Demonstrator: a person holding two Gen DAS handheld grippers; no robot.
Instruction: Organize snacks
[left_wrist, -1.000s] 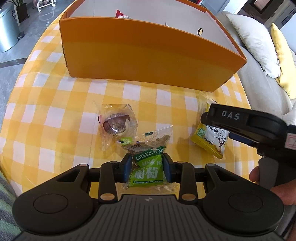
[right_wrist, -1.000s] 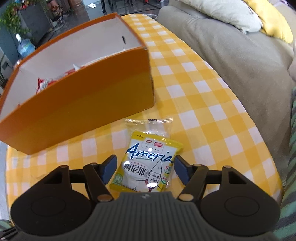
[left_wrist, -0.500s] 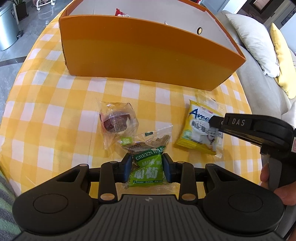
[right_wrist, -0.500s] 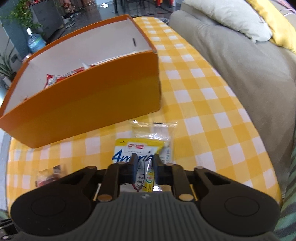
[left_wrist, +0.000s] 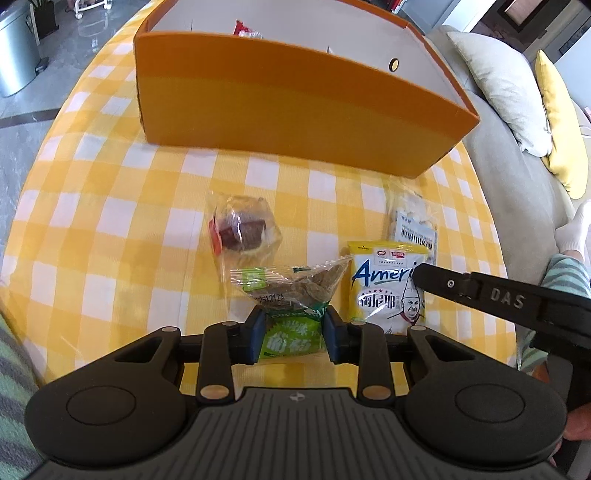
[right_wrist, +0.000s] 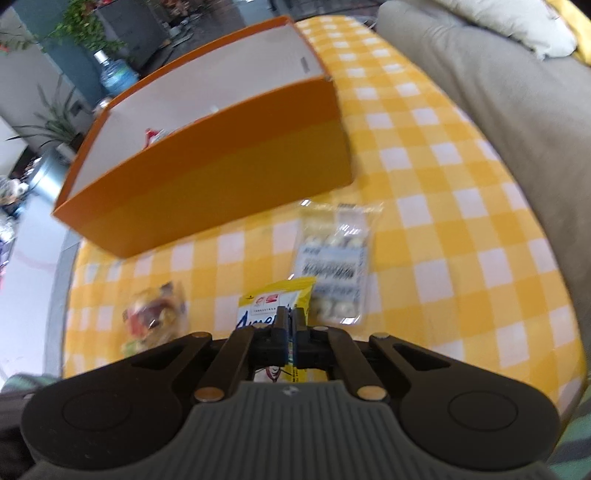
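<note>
My left gripper (left_wrist: 291, 336) is shut on the lower part of a green snack packet (left_wrist: 286, 341), its jaws still closing tighter; the packet's clear top lies on the yellow checked tablecloth (left_wrist: 110, 221). My right gripper (right_wrist: 291, 325) is shut on a yellow packet (right_wrist: 275, 301) with blue lettering. In the left wrist view that yellow packet (left_wrist: 384, 291) sits just right of the green one, with the right gripper (left_wrist: 419, 275) over it. The orange box (left_wrist: 295, 107) (right_wrist: 221, 192) stands behind, a red wrapper (left_wrist: 245, 31) inside.
A clear packet with a brown cake (left_wrist: 242, 229) (right_wrist: 155, 314) lies left of centre. A white and blue packet of small sweets (left_wrist: 413, 225) (right_wrist: 332, 273) lies behind the yellow one. A grey sofa (left_wrist: 506, 147) with cushions borders the table's right edge; a metal bin (left_wrist: 14, 66) stands far left.
The right gripper has shut on the yellow packet and drawn it leftward, close to the green one, uncovering the white and blue packet. The left gripper keeps its place.
</note>
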